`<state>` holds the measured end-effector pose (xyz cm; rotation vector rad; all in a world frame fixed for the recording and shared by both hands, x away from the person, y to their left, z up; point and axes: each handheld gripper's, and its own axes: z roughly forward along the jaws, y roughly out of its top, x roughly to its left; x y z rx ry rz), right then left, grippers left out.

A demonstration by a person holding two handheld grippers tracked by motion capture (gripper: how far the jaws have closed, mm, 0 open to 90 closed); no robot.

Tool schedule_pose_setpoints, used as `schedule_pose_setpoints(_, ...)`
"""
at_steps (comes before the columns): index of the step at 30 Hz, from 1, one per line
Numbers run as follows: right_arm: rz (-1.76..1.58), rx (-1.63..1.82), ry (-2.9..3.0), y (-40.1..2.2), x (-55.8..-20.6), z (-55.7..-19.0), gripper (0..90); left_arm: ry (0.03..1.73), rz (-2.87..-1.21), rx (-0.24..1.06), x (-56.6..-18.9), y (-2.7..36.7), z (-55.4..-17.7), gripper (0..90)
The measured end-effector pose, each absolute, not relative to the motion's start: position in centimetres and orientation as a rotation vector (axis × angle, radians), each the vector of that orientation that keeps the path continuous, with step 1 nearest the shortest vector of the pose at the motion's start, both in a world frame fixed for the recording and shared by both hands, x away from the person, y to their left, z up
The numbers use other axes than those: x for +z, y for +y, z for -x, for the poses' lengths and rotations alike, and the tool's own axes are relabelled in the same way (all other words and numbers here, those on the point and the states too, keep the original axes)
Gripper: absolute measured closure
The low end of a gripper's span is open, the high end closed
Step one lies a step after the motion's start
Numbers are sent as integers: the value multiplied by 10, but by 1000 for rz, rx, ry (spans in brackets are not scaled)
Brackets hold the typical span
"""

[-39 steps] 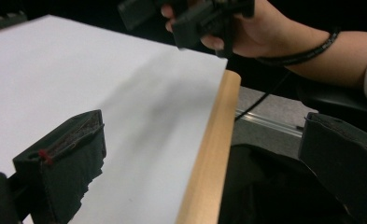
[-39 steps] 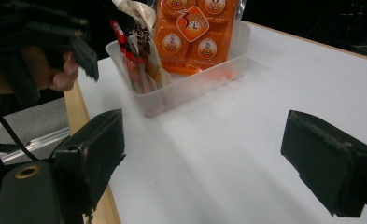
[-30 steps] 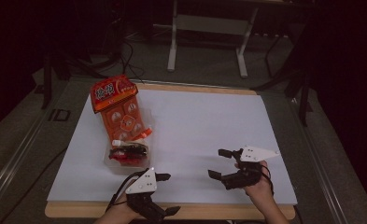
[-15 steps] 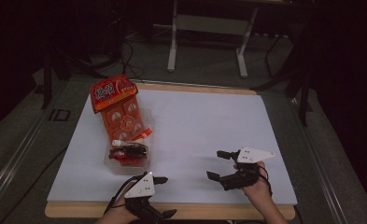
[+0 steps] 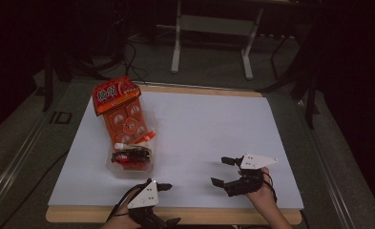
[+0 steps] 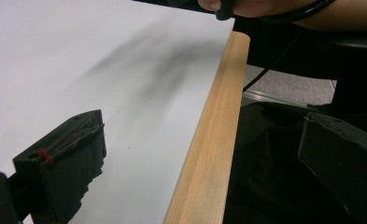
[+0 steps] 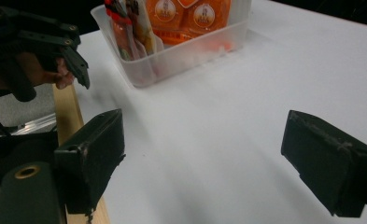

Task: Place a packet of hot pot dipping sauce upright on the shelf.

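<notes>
A clear plastic bin (image 5: 128, 164) stands at the left of the white table top (image 5: 204, 129). A tall orange snack packet (image 5: 120, 107) leans out of its far end, with red and black items (image 5: 130, 155) at the near end. In the right gripper view the bin (image 7: 172, 58) lies ahead with orange packets (image 7: 186, 16) inside. My left gripper (image 5: 171, 204) is open at the front edge, just short of the bin. In its own view the left gripper (image 6: 204, 158) straddles the wooden edge (image 6: 214, 140). My right gripper (image 5: 218, 171) is open over bare table, empty in its own view (image 7: 209, 163).
The wooden front edge (image 5: 185, 215) runs under both hands. Dark floor, cables and a metal stand (image 5: 211, 28) lie beyond the table. In the right gripper view the left gripper (image 7: 55, 42) shows at the upper left, near the bin's corner.
My left gripper has drawn back a little toward the table's front edge. The right gripper has barely moved. The bin and its contents are unchanged.
</notes>
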<state>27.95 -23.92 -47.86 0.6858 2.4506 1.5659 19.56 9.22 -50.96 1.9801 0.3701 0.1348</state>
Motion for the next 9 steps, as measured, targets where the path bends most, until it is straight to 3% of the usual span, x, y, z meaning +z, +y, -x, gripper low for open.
schedule_pose_setpoints(9,-695,1548,2459,-240,-483,-281,133,365,-1968,144,-510,93,-196,14)
